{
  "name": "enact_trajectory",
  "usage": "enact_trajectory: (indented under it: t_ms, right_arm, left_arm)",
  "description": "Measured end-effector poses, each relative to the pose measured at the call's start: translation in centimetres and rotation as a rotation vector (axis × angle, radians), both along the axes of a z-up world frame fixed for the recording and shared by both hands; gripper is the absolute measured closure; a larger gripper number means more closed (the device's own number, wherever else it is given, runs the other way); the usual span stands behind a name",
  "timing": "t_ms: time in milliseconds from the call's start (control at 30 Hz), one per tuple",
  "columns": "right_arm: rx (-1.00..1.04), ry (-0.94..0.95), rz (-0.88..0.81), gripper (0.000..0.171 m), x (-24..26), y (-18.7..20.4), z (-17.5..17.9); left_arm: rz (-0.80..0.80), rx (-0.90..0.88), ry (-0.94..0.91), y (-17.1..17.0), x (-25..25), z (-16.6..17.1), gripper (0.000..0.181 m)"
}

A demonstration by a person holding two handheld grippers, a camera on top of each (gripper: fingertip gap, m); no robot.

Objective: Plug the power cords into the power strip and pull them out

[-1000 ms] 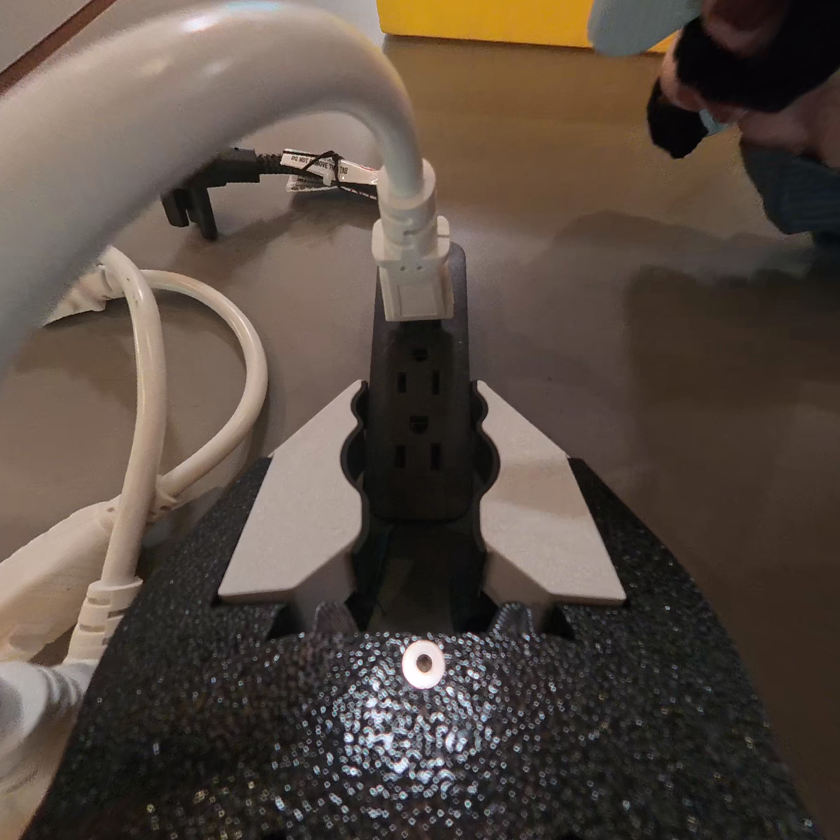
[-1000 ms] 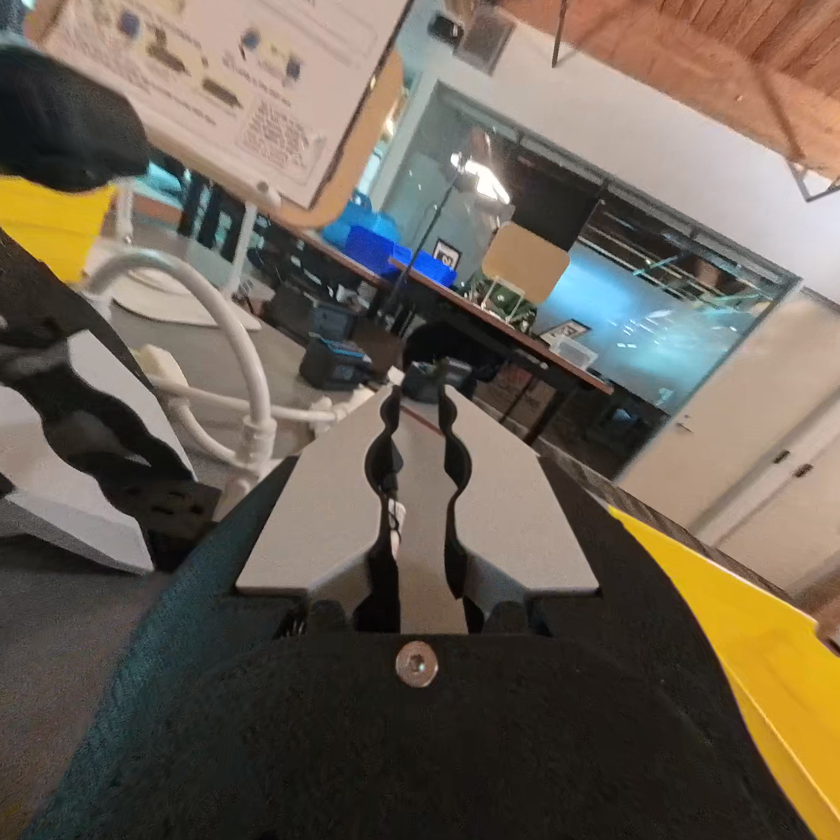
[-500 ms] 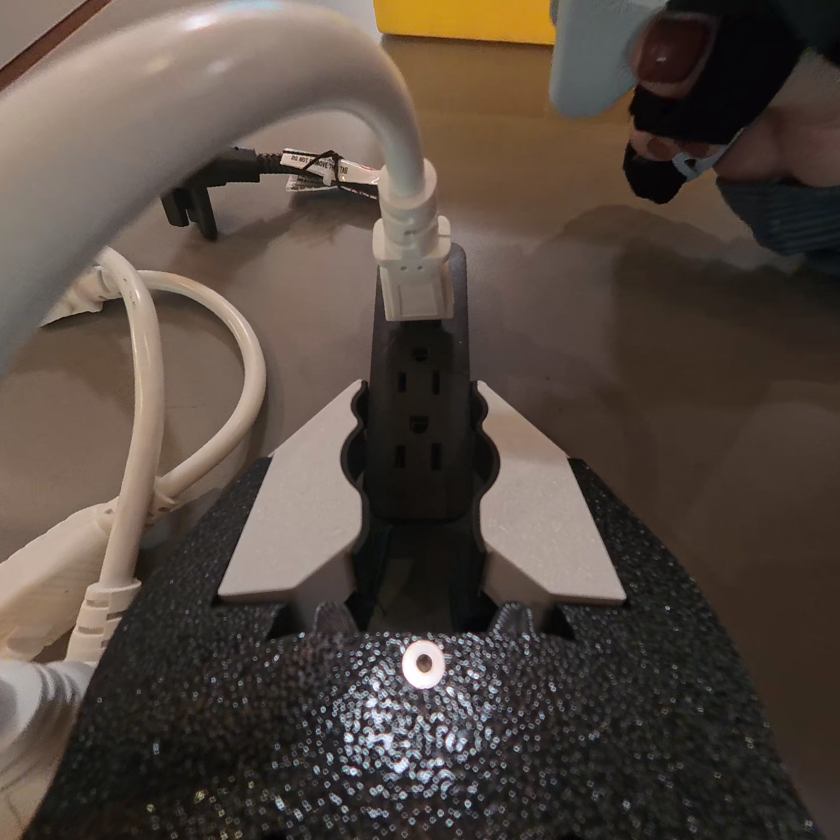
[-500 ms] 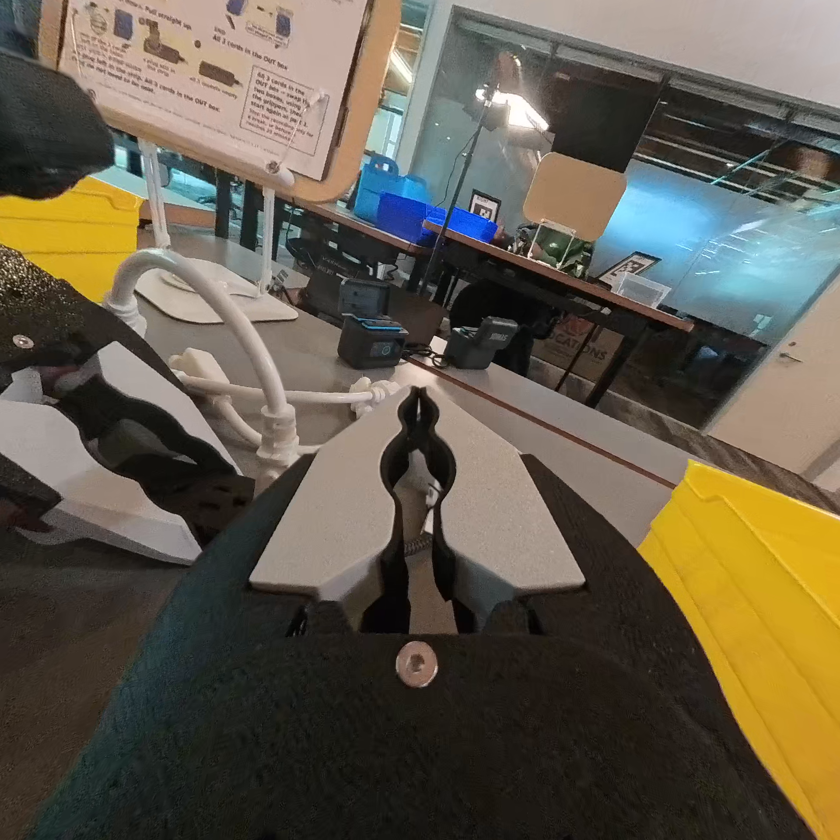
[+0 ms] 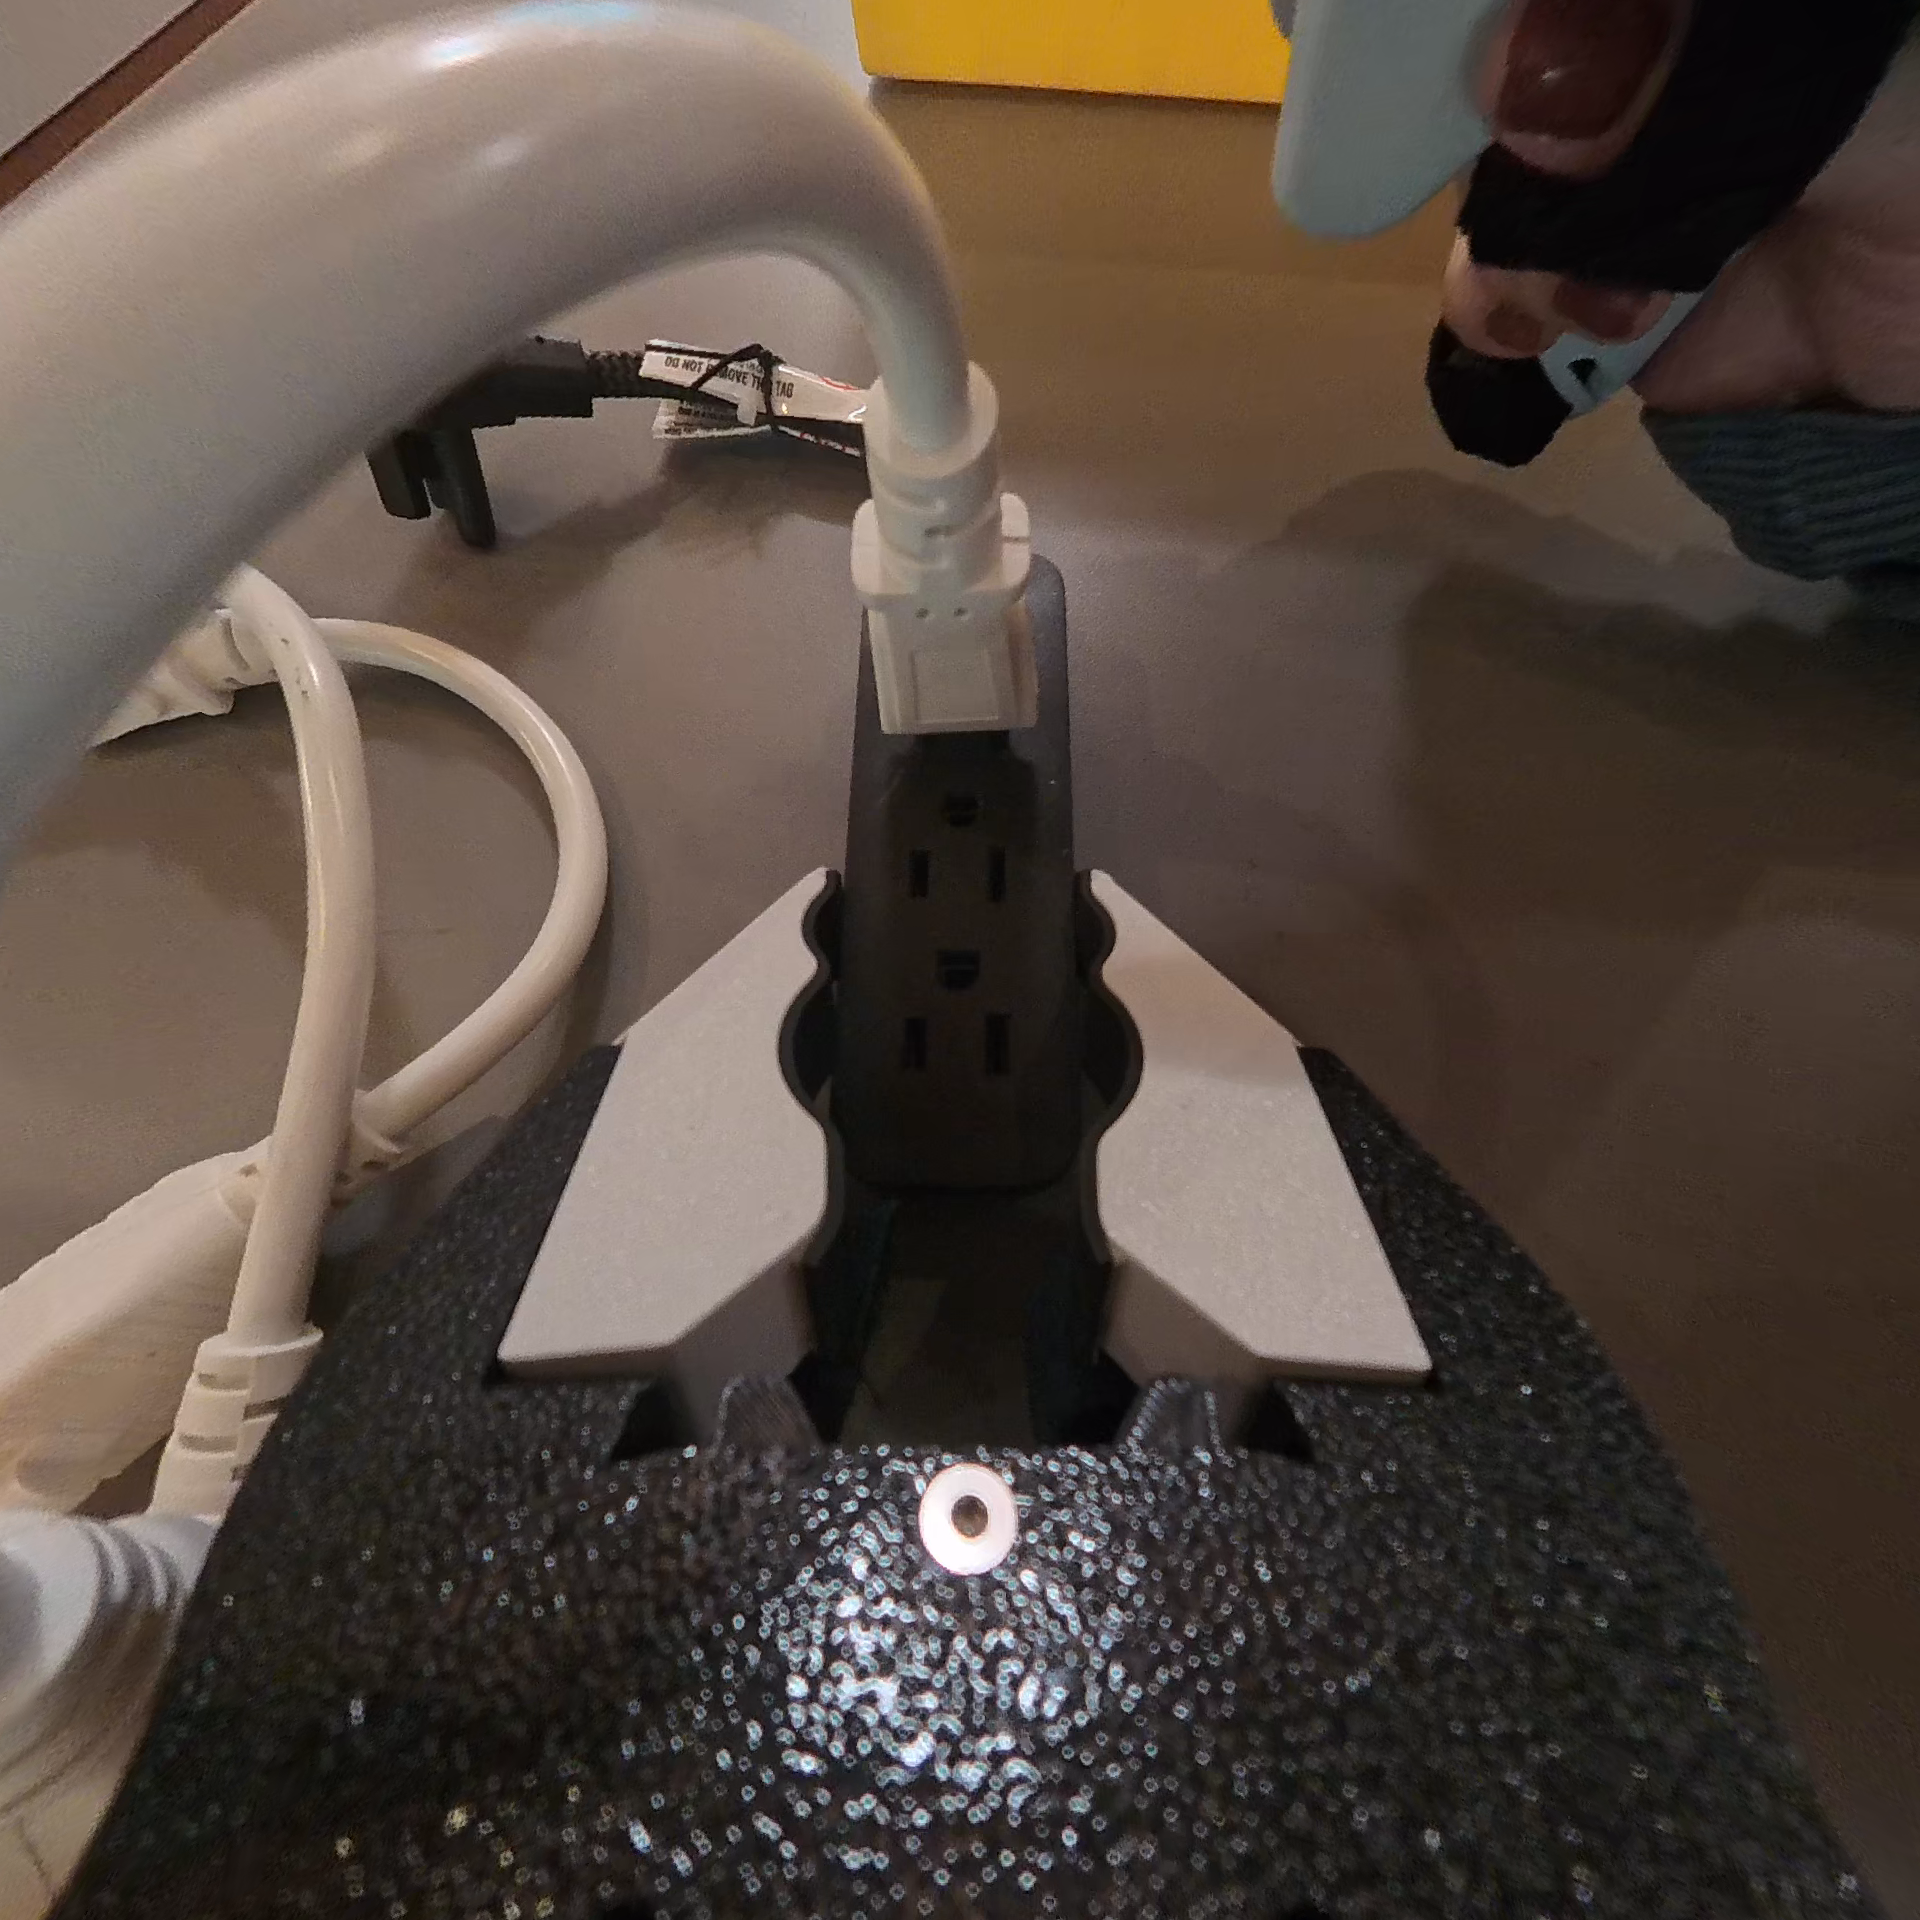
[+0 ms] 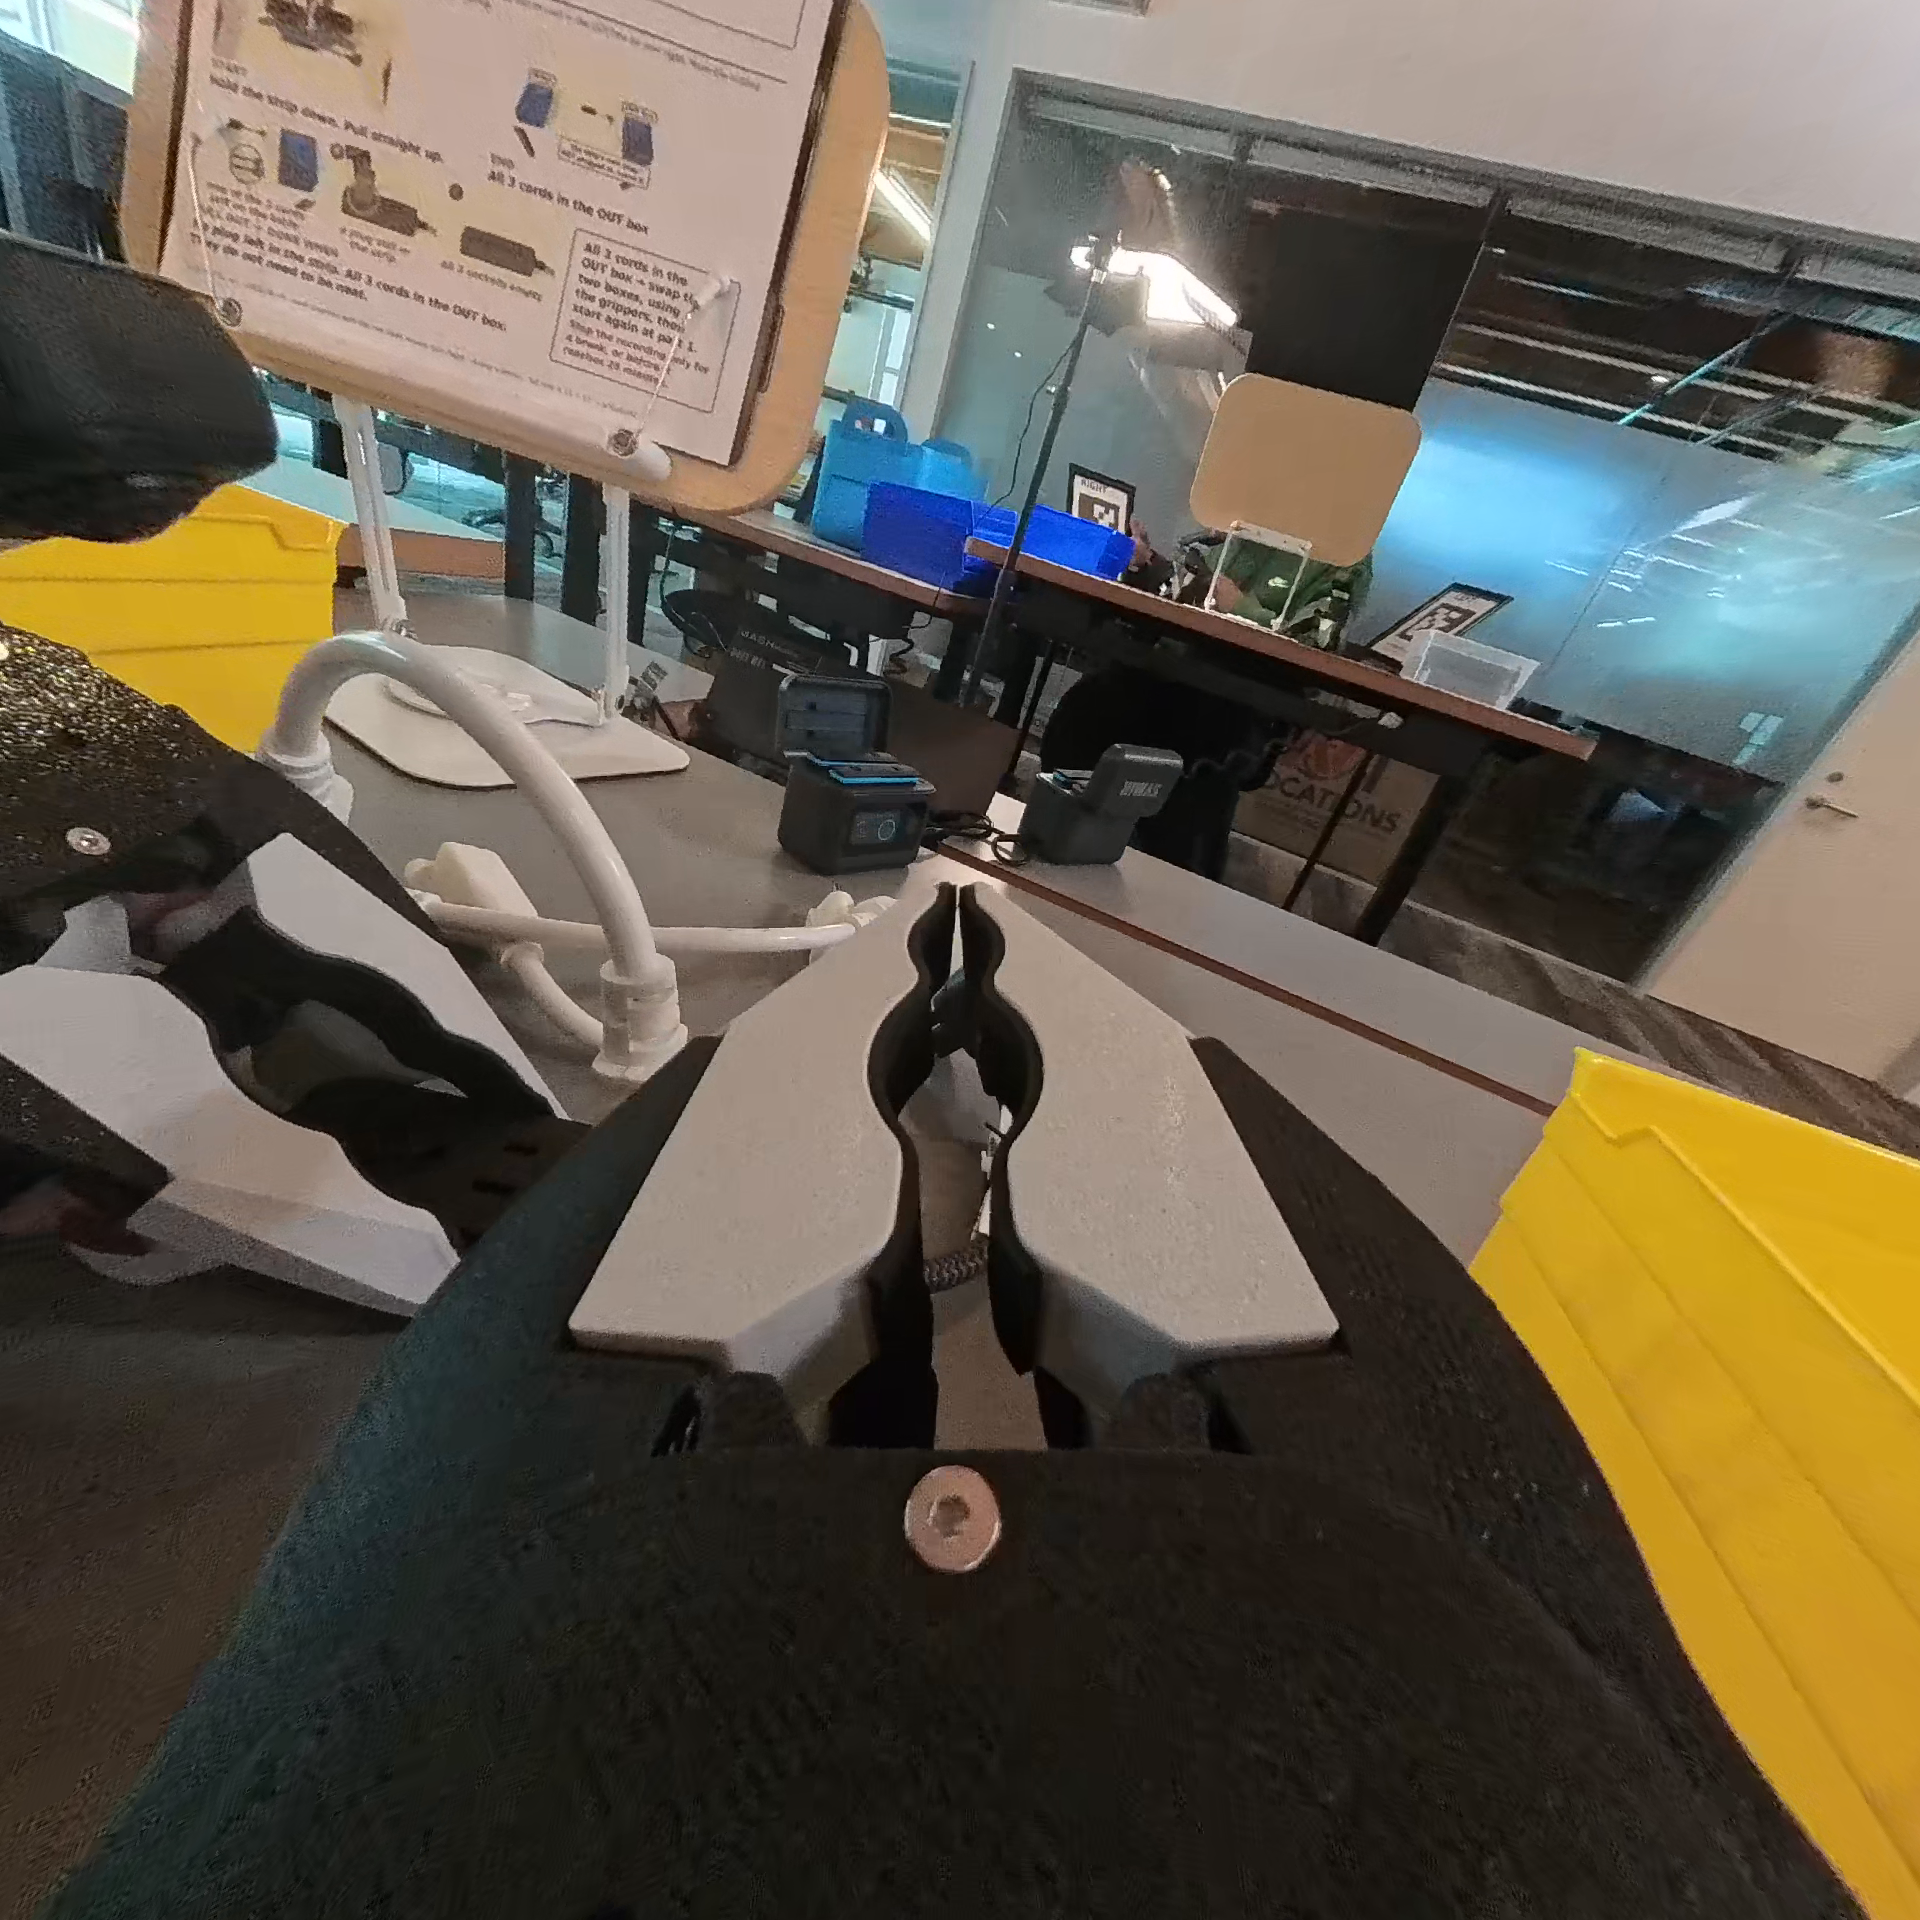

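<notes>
My left gripper (image 5: 956, 883) is shut on the near end of a black power strip (image 5: 956, 1091) and holds it on the grey table. A white plug (image 5: 951, 655) sits in the strip's far outlet, and its thick white cord (image 5: 416, 208) arcs up and over to the left. Two nearer outlets are empty. My right gripper (image 6: 956, 899) is shut, just right of the white plug (image 6: 634, 1023) and the strip (image 6: 416, 1143). A black braided cord (image 6: 945, 1273) with a white tag shows through the slit between its fingers. I cannot see anything clamped.
A black plug (image 5: 436, 488) and tagged black cord (image 5: 727, 390) lie beyond the strip. More white cords (image 5: 312, 831) are piled at the left. Yellow bins (image 6: 1714, 1351) stand at the right and back. A board on a white stand (image 6: 499, 187) and small black devices (image 6: 852, 821) are behind. The left gripper's tips are roughly 15 cm from the right gripper's. The right tips stand about 7 cm off the white plug (image 6: 634, 1023).
My right gripper has closed from open to shut and tilted down toward the table. The hand holding it has come lower into the left wrist view. The left gripper and strip have not moved.
</notes>
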State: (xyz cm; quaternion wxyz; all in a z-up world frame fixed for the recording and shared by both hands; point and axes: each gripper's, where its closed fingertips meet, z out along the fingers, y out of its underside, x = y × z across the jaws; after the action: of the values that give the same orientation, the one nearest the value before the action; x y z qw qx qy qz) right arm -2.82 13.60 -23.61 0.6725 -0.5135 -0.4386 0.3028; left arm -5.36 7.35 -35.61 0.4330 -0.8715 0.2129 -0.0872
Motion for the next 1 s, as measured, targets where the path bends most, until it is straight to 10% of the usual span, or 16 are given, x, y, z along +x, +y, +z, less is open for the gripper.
enact_trajectory:
  t_ms: [1000]
  right_arm:
    - [0.031,0.009,-0.004,0.171,0.01,-0.16,0.36]
  left_arm:
    - [-0.004,-0.001,-0.001,-0.01,0.01,0.01,0.138]
